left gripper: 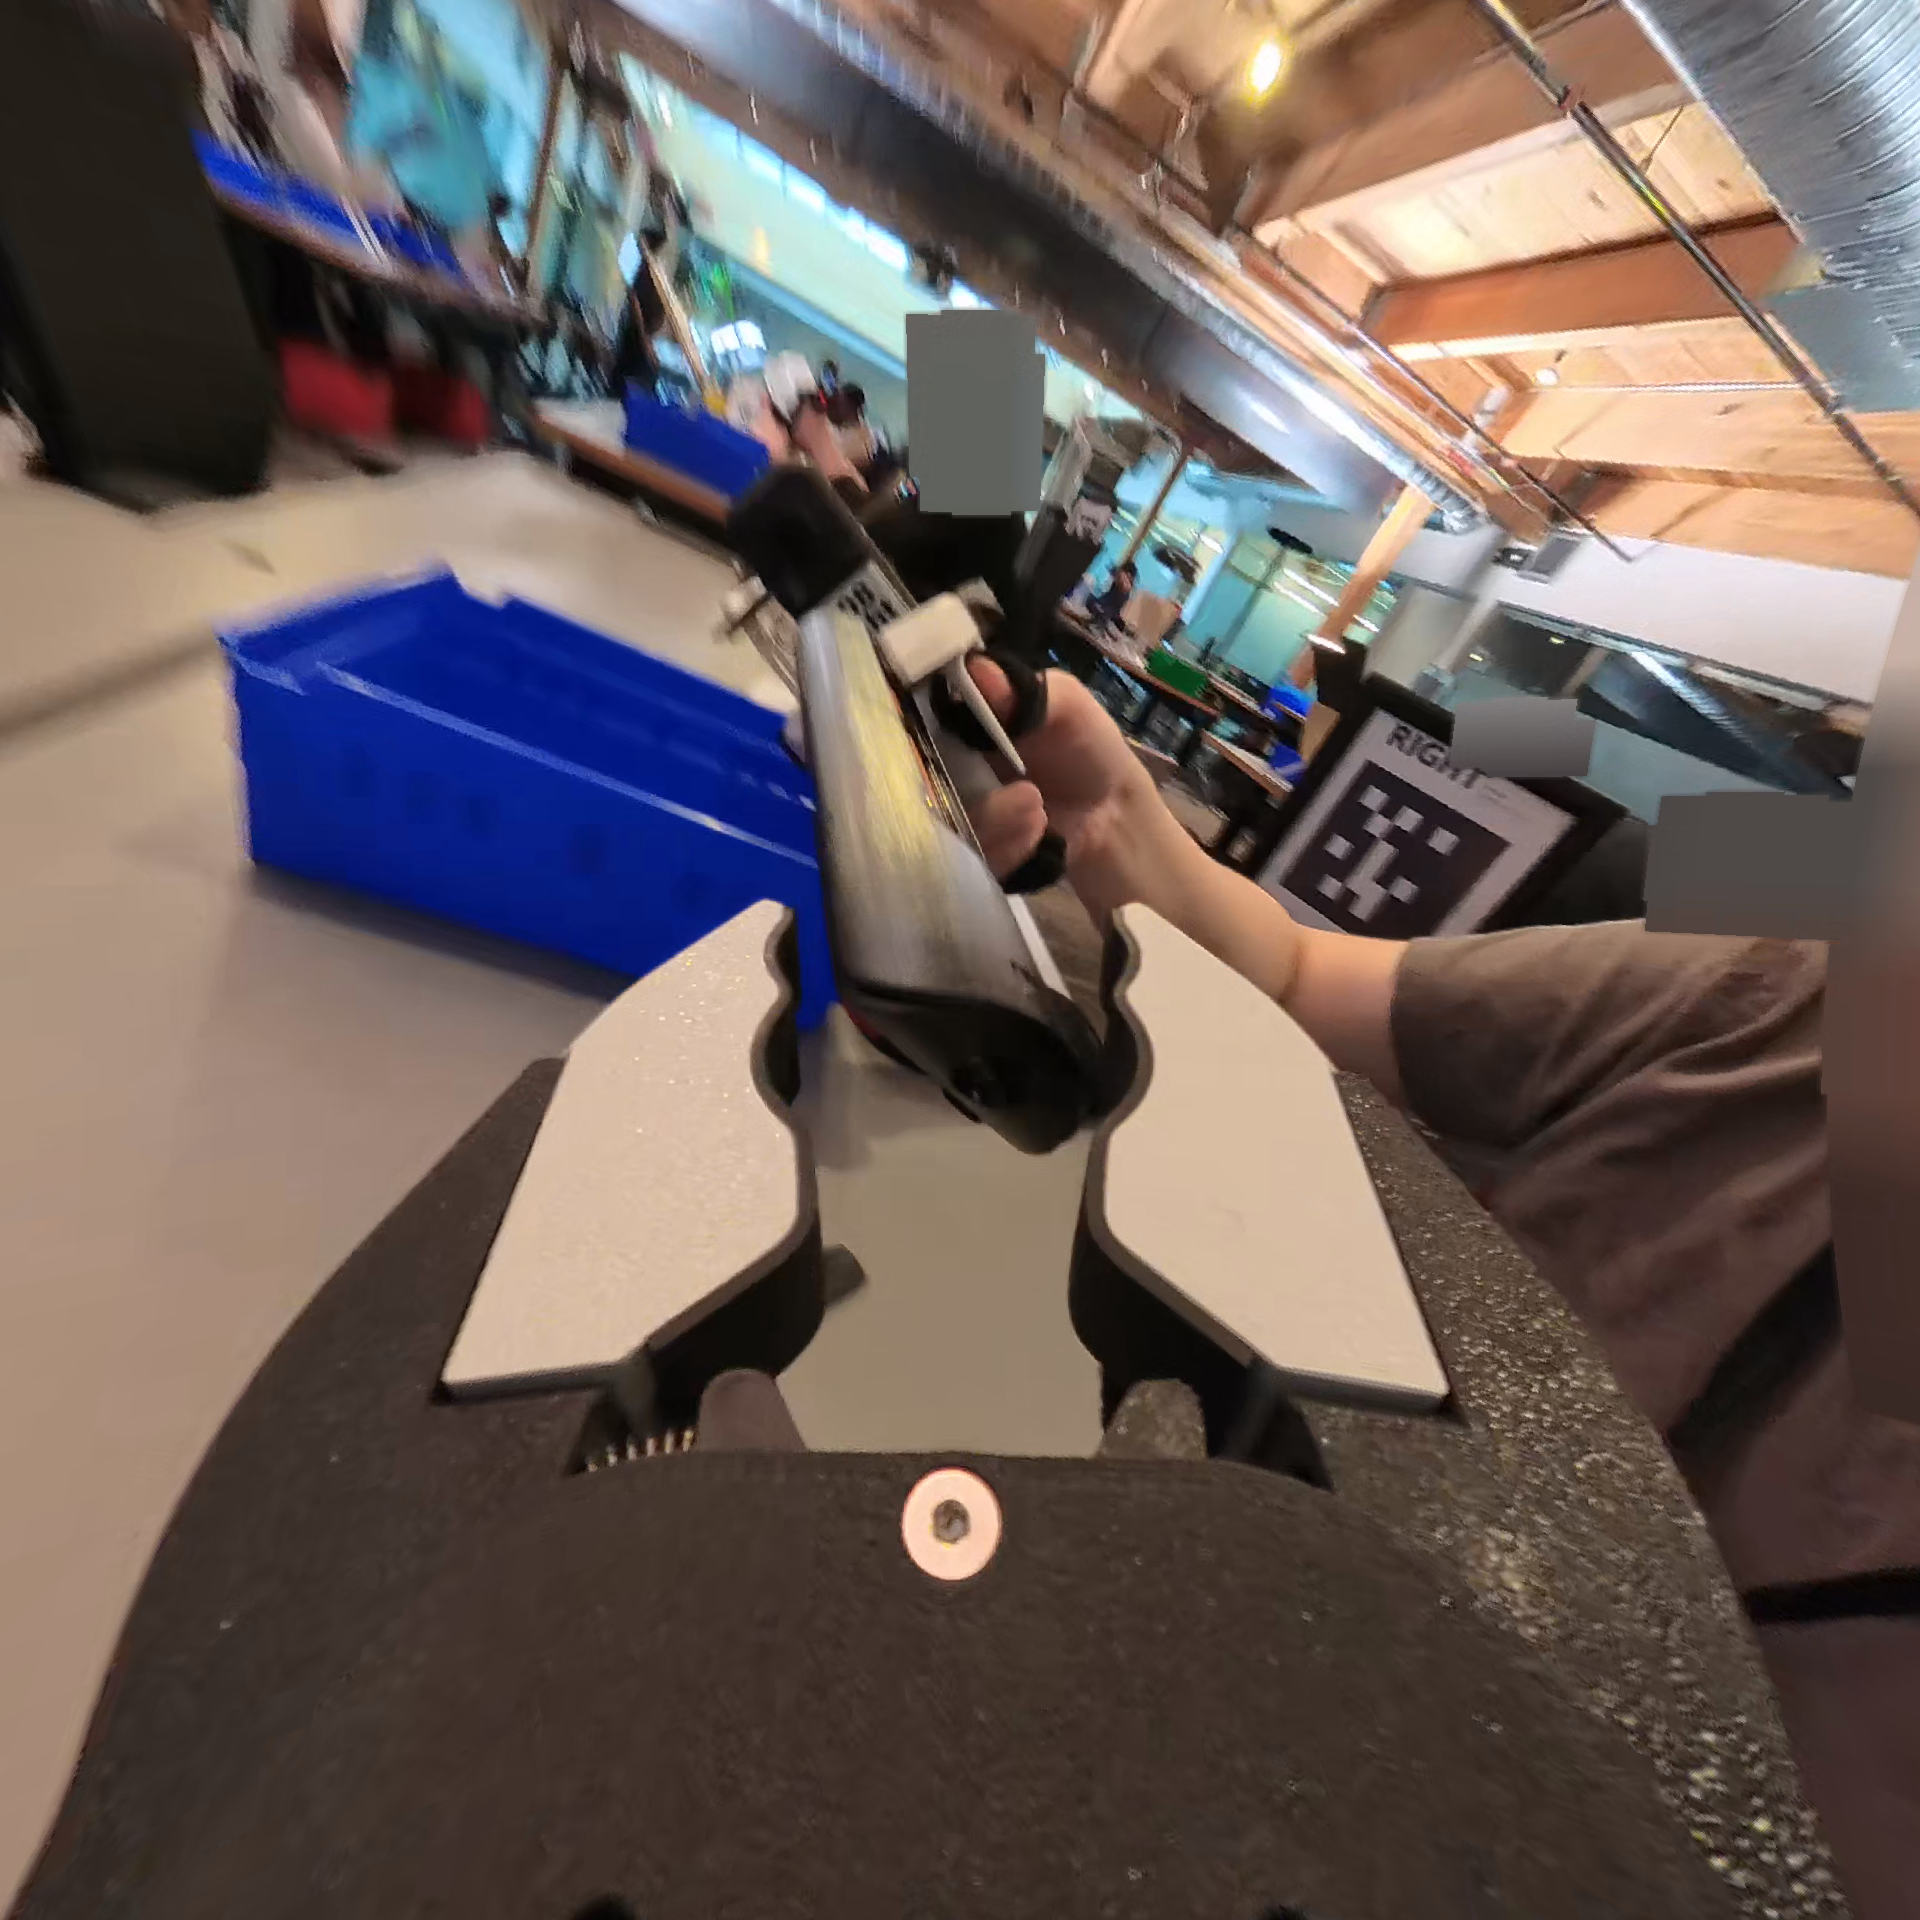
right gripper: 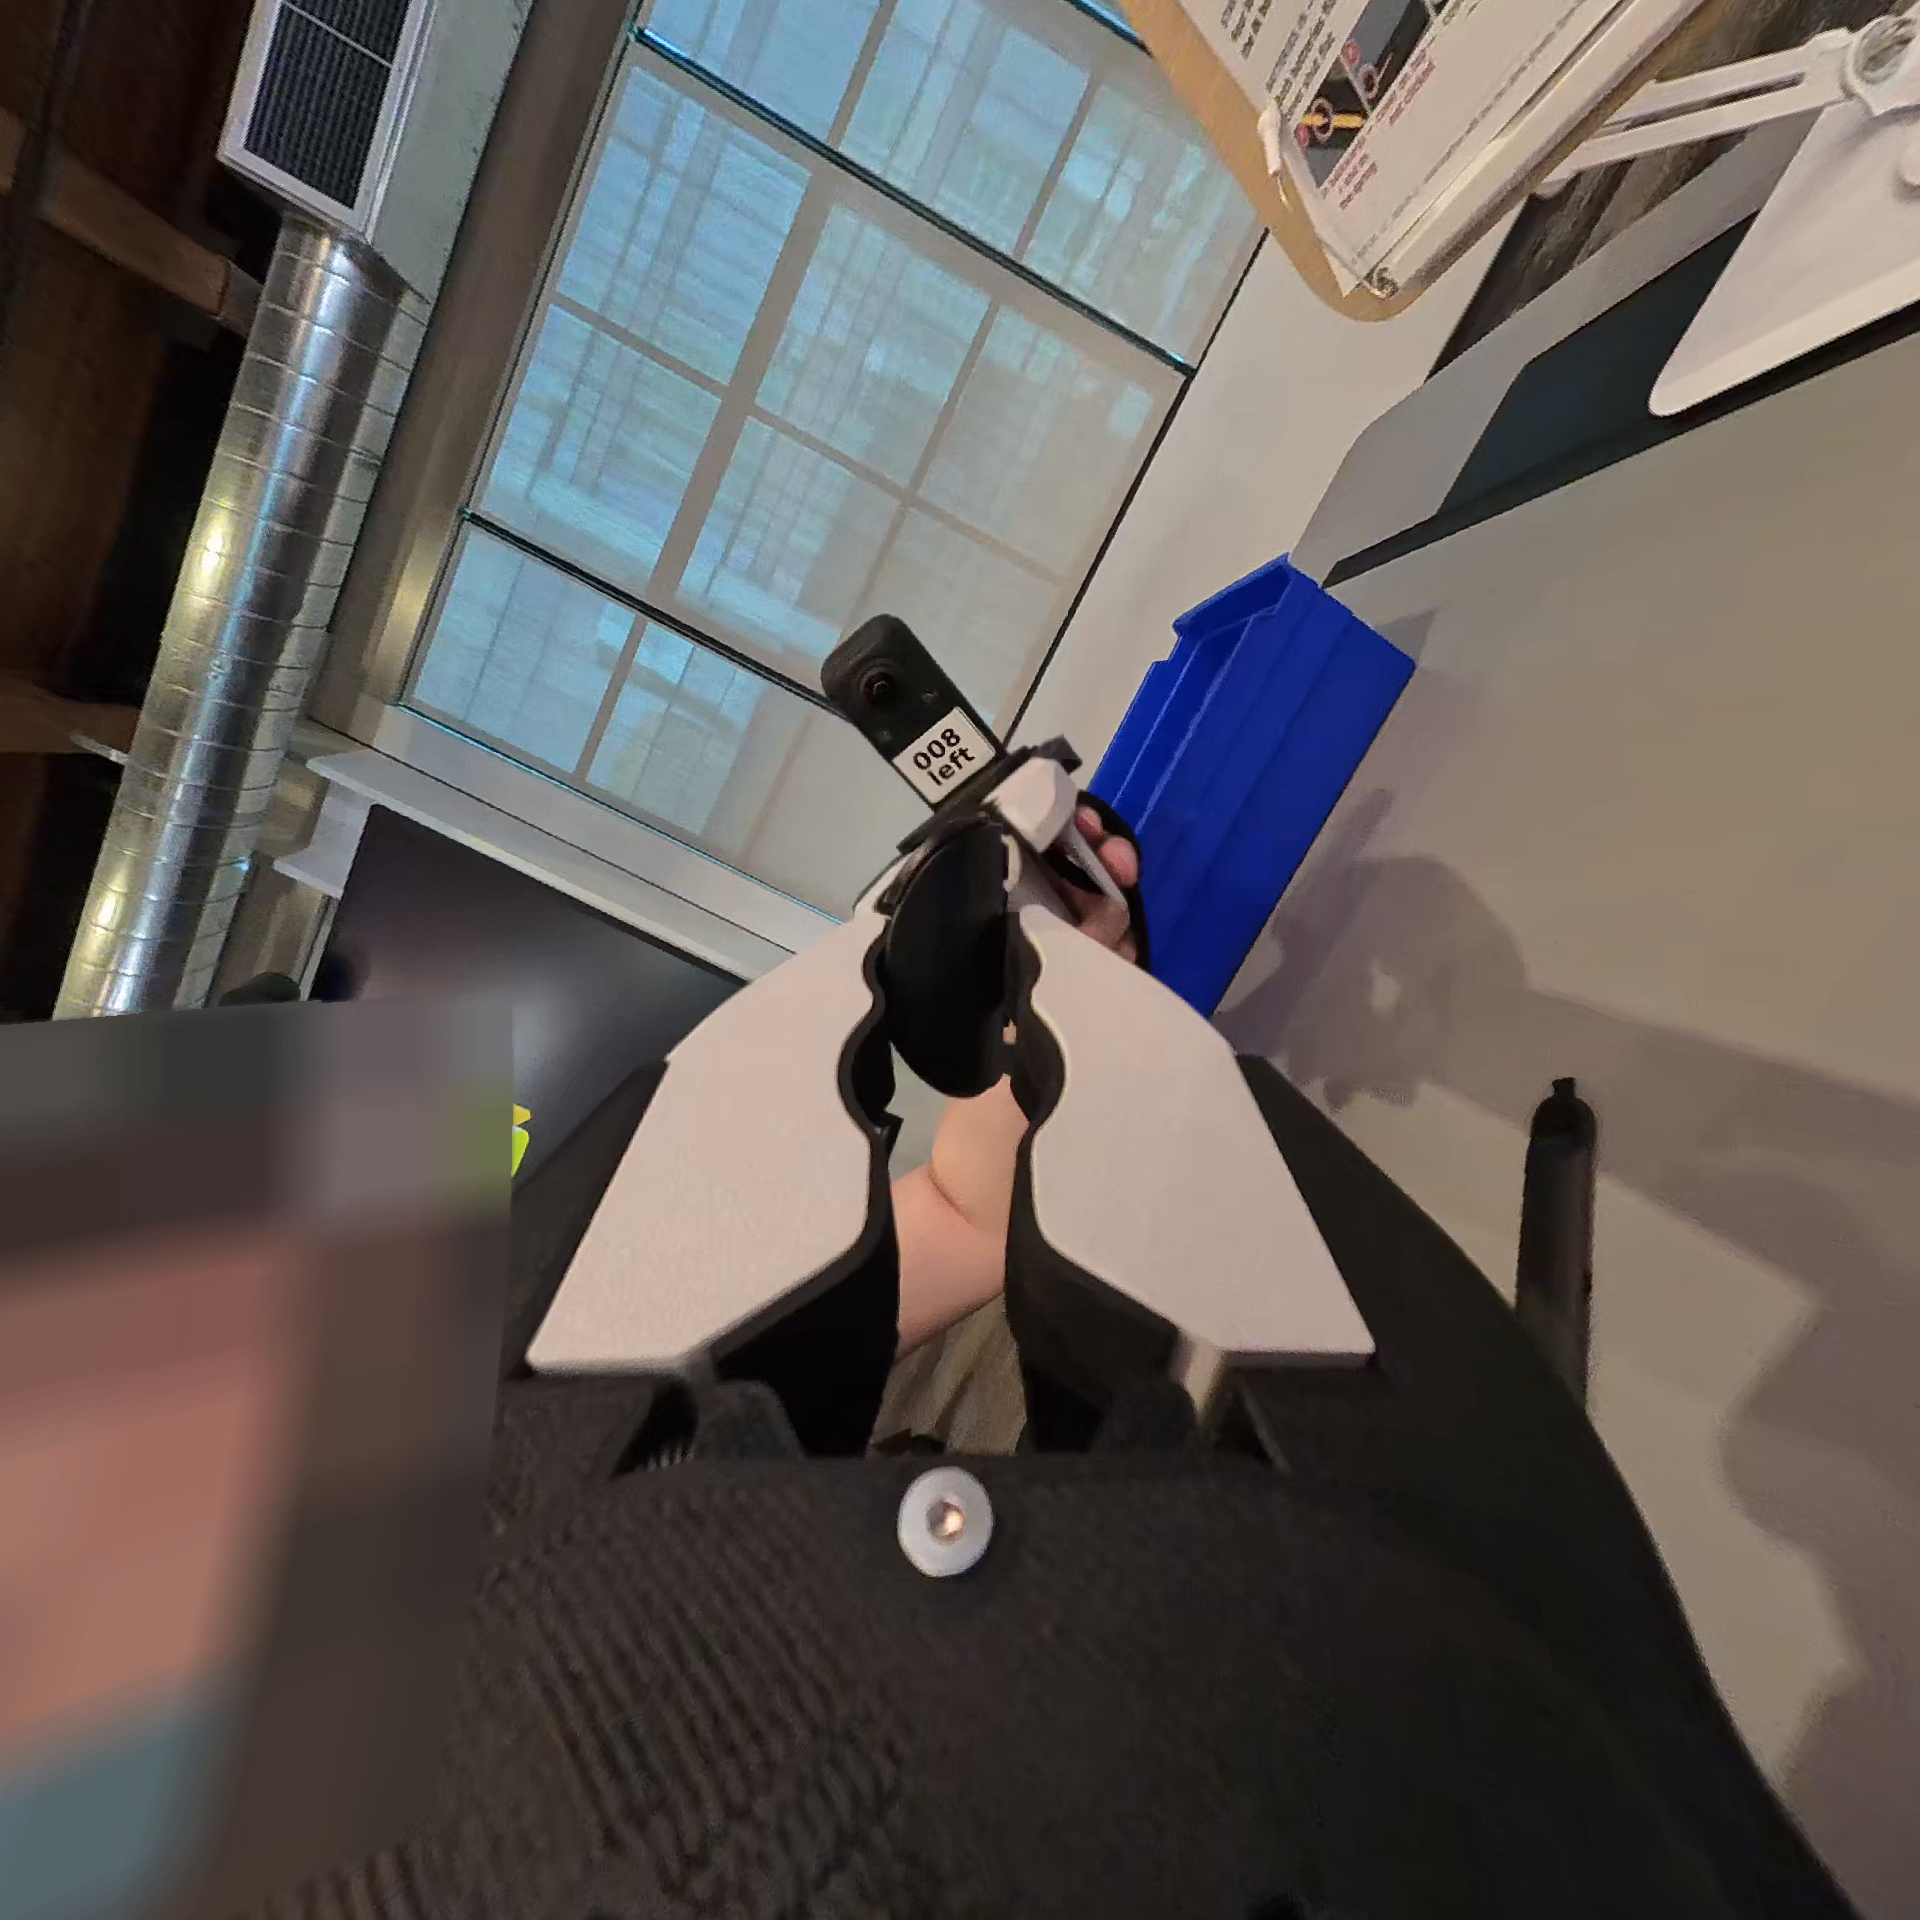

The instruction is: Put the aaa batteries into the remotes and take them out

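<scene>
In the right wrist view my right gripper (right gripper: pixel 951 951) is shut on a black remote (right gripper: pixel 948 1023), pinched between its tips in the air. In the left wrist view my left gripper (left gripper: pixel 951 925) has its jaws apart around the remote's black end (left gripper: pixel 977 1081), which touches the right finger; a gap shows on the left side. The right gripper (left gripper: pixel 883 748) comes in from above, held by a hand (left gripper: pixel 1070 790). The left gripper (right gripper: pixel 1023 805) shows edge-on behind the remote. No batteries are in view.
A blue bin (left gripper: pixel 499 769) stands on the grey table (left gripper: pixel 156 1039), just beyond the grippers; it also shows in the right wrist view (right gripper: pixel 1257 790). A thin black rod-like object (right gripper: pixel 1558 1205) is by the right gripper. The person's arm and brown sleeve (left gripper: pixel 1558 1091) fill the right side.
</scene>
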